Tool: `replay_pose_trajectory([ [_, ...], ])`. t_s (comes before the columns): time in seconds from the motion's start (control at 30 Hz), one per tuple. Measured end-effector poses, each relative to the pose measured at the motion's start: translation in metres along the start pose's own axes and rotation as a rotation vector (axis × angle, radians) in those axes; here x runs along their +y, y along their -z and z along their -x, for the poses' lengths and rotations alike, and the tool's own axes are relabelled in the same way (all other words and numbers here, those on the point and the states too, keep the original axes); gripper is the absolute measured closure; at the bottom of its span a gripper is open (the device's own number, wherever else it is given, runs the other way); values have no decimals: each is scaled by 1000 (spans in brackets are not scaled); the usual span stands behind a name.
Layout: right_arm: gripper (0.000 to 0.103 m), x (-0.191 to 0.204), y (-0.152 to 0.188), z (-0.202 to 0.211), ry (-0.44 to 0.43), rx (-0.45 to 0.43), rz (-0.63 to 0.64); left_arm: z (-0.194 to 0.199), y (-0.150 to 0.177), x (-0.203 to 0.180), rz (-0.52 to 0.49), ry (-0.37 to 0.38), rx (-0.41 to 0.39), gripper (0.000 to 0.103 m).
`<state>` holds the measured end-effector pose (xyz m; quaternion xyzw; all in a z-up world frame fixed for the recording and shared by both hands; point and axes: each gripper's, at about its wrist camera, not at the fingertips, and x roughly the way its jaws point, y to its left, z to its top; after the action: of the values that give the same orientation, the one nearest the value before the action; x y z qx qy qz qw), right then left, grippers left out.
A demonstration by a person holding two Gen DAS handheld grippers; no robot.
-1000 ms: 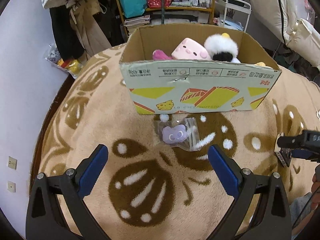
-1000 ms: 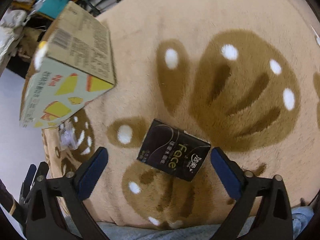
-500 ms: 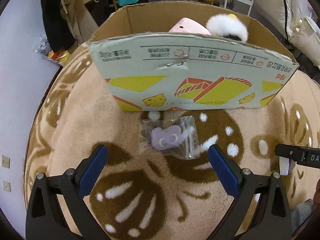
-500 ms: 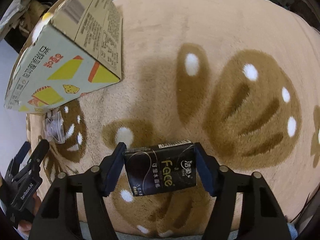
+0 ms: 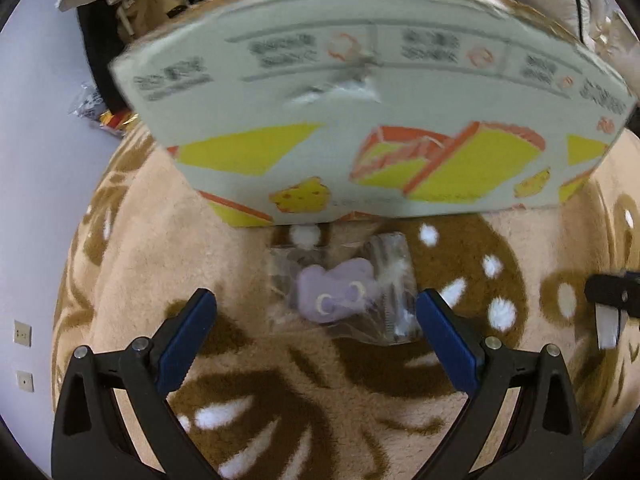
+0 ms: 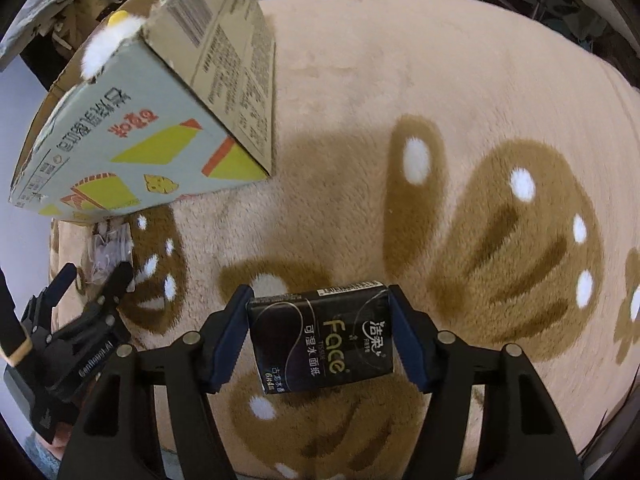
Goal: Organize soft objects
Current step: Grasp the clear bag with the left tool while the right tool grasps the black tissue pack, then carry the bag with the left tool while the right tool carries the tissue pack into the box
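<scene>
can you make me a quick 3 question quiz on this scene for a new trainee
1. True or false: the right claw is clamped on the black tissue pack.
2. What lies between the open fingers of the left claw?
A. a pink plush
B. a purple plush in a clear bag
C. a book
3. Fill in: the bagged purple plush lies on the blanket just in front of the ____.

Key
1. True; both pads press its sides.
2. B
3. cardboard box
</scene>
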<state>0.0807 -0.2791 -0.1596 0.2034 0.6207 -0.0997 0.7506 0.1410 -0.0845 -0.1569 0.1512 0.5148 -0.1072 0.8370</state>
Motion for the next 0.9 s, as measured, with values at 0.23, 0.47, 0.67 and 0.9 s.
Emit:
replay_pose_trajectory([
  [0.23,33,11,-10,2,9,-1,8,-8,1,-2,17,27,20,9],
  [0.47,33,3,-11,1,8,-12,11,-4,-1,13,88,42,17,27],
  [0.67,33,9,-10,10,-7,-52,58,1,1,25,93,40,5,27],
  [0.9,33,13,-11,34,-34,-156,71,27,10,18,96,19,-47,27],
])
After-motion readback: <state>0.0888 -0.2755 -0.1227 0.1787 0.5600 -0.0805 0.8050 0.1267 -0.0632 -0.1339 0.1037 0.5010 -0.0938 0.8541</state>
